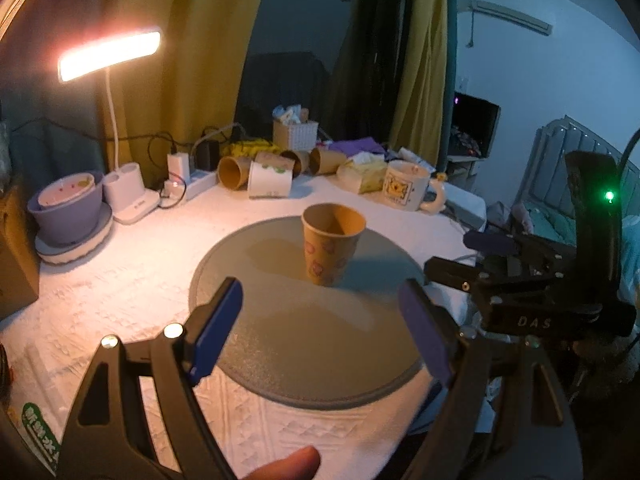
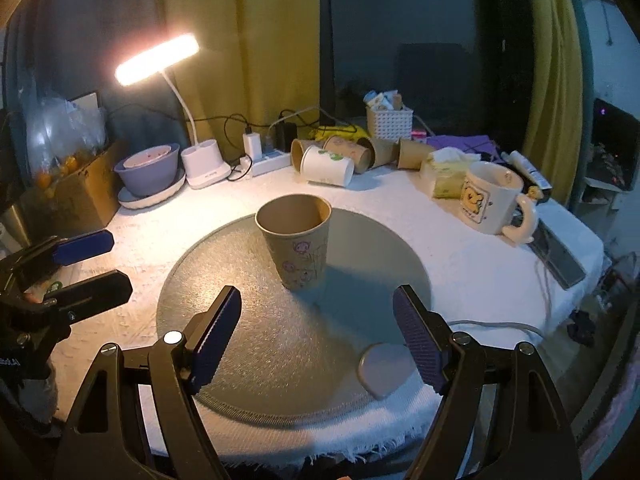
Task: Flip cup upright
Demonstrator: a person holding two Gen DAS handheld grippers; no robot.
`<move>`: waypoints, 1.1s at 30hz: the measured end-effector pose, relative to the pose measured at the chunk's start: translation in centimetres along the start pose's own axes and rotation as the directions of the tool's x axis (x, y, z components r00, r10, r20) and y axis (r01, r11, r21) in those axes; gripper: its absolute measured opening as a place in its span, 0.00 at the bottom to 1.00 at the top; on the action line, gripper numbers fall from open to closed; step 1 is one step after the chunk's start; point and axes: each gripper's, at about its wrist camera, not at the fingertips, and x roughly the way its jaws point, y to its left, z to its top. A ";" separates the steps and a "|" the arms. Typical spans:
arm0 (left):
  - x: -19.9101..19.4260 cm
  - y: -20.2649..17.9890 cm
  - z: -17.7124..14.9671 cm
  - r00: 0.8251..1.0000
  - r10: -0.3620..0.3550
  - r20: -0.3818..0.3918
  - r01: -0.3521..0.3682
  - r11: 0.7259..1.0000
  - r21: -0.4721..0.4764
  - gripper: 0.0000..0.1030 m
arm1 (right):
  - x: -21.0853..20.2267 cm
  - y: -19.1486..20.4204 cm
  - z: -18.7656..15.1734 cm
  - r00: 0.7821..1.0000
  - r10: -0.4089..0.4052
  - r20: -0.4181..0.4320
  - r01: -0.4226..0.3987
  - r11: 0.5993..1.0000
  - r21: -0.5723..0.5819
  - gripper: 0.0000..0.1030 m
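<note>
The brown printed paper cup (image 2: 295,242) was seen upright on the round grey mat (image 2: 248,320); both grippers' fingers (image 1: 218,330) (image 2: 216,336) were spread, empty.

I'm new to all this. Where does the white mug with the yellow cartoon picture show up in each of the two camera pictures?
Left wrist view: the white mug stands right of centre, behind the upright paper cup, near the table's far edge.
Right wrist view: the white mug stands far to the right, handle turned right.
Shared landmark: the paper cup on the round grey mat, with the lit desk lamp at upper left.
</note>
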 end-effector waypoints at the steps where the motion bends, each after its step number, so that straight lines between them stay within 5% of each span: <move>1: -0.4 -0.1 0.1 1.000 0.001 0.009 -0.001 1.000 0.003 0.79 | -0.5 0.1 0.0 1.000 -0.002 0.005 0.002 1.000 0.003 0.79; 15: -6.5 -2.3 2.2 0.987 0.000 0.160 -0.005 1.000 0.028 0.79 | -6.9 0.8 1.1 0.995 -0.033 0.097 0.030 0.999 0.030 0.79; 33: -9.7 -2.8 4.2 0.970 0.064 0.234 -0.073 0.997 0.029 0.80 | -12.8 0.6 2.3 0.977 -0.057 0.207 0.049 0.998 0.042 0.79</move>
